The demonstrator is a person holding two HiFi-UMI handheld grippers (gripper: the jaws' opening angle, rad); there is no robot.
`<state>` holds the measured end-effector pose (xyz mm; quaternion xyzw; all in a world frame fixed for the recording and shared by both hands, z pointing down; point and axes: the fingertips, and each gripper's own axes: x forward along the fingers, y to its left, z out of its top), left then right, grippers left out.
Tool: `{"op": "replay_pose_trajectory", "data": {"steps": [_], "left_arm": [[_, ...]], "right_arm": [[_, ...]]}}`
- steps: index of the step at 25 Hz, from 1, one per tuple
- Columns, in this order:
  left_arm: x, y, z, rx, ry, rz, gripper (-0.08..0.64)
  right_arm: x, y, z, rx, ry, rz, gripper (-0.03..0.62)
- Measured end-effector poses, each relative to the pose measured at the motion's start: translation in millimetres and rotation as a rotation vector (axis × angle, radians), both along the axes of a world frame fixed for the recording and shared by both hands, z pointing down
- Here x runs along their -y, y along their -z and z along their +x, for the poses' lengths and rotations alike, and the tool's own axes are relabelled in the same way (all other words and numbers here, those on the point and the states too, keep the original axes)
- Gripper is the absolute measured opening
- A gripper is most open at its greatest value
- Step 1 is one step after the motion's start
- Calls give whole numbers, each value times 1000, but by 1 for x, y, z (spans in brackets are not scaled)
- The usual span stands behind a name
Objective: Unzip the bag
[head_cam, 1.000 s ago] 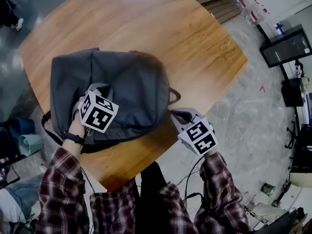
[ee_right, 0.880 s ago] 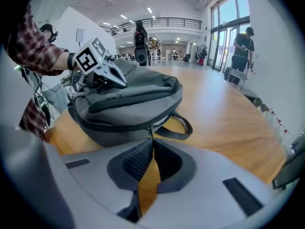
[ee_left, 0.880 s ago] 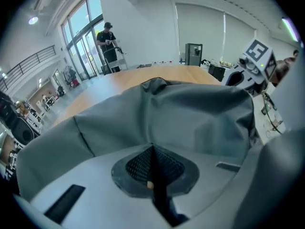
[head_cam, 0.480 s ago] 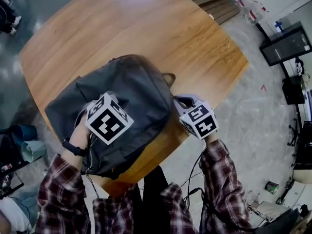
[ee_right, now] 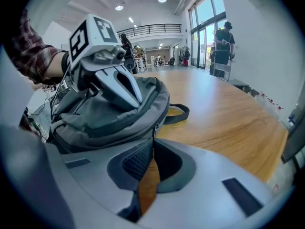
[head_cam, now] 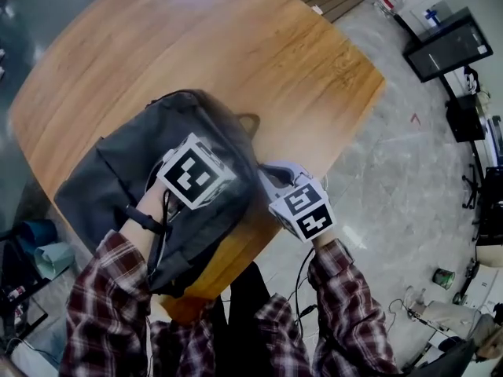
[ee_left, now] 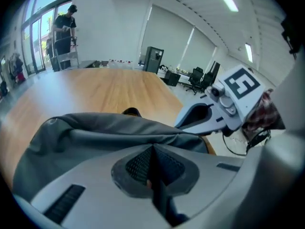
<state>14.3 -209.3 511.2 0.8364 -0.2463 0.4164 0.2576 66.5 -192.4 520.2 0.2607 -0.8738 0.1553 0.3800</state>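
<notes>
A grey backpack lies on the round wooden table, hanging over its near edge. My left gripper sits on top of the bag, shut on a fold of its fabric; the right gripper view shows its fingers sunk into the bag's top. At the bag's right side, my right gripper is shut with the metal zipper pull at its tip. The zipper line looks shut along the side I see. The carry loop lies on the wood.
The table edge runs close to my right gripper, with grey floor beyond. A dark screen stands at the far right. A person stands by the windows past the table. Office chairs are in the background.
The backpack has been turned and pulled toward the near edge, its top lifted by my left gripper. My right gripper moved left, up against the bag's side.
</notes>
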Motion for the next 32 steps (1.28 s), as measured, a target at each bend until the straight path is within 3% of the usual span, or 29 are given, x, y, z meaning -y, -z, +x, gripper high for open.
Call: {"op": "replay_pose_trajectory", "data": {"steps": [3,12,18,25,28,32], "left_arm": [[3,-2,6,-59,32,-24,8],[16,-2,12,-52,69,12,8],[37,1,15,-29,131,83,8],[34,5,23,-45,186,125,8],[33,10,16,-35,204,147,9],[19,32,-21,-9,291,254,8]], "right_arm": [[-18,-1,7,19,-22,-11,18],[-112,6,0,135,-34,-121,20],[-180,12,-47,193,73,-189,20],[-228,7,-86,172,234,-235,20],[-223,7,-85,180,194,-224,20],[-208,24,-67,266,63,-241,20]]}}
